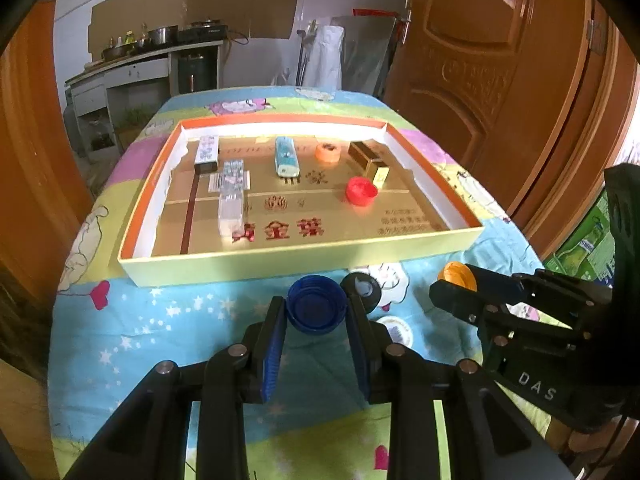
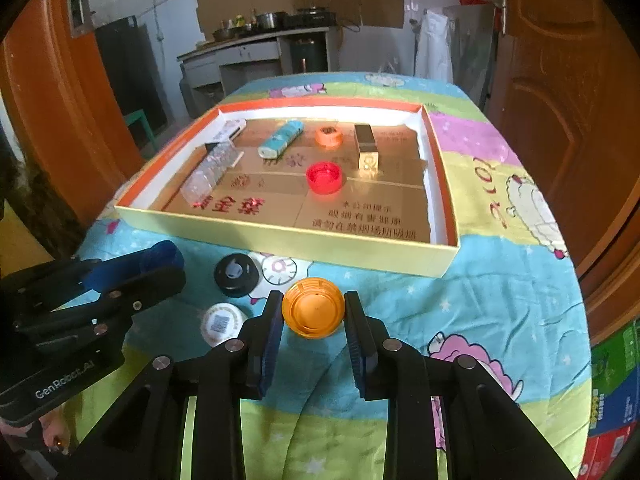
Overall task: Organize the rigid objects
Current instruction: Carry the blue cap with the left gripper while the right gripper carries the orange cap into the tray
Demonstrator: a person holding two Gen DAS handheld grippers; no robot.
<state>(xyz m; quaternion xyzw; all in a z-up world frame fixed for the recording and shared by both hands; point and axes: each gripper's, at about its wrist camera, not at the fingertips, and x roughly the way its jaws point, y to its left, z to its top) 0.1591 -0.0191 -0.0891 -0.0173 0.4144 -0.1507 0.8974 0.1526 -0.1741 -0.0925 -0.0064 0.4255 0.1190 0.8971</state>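
In the left wrist view my left gripper [image 1: 317, 314] is shut on a dark blue bottle cap [image 1: 316, 304], pads pressed on both its sides, just in front of the tray's near wall. My right gripper [image 2: 314, 320] is shut on an orange cap [image 2: 314, 308] over the blue cloth. Each gripper also shows from the side in the other view: the right gripper [image 1: 452, 286] with the orange cap [image 1: 456, 274], the left gripper [image 2: 160, 268] with the blue cap [image 2: 166, 252]. A black cap [image 2: 236, 274] and a white cap [image 2: 222, 322] lie on the cloth between them.
A shallow cardboard tray [image 1: 304, 264] with an orange rim holds a red cap [image 1: 360, 191], an orange cap [image 1: 327, 152], a gold box [image 1: 368, 157], a blue-and-white tube [image 1: 286, 157] and clear boxes [image 1: 231, 200]. Wooden doors flank the cloth-covered table [image 2: 500, 280].
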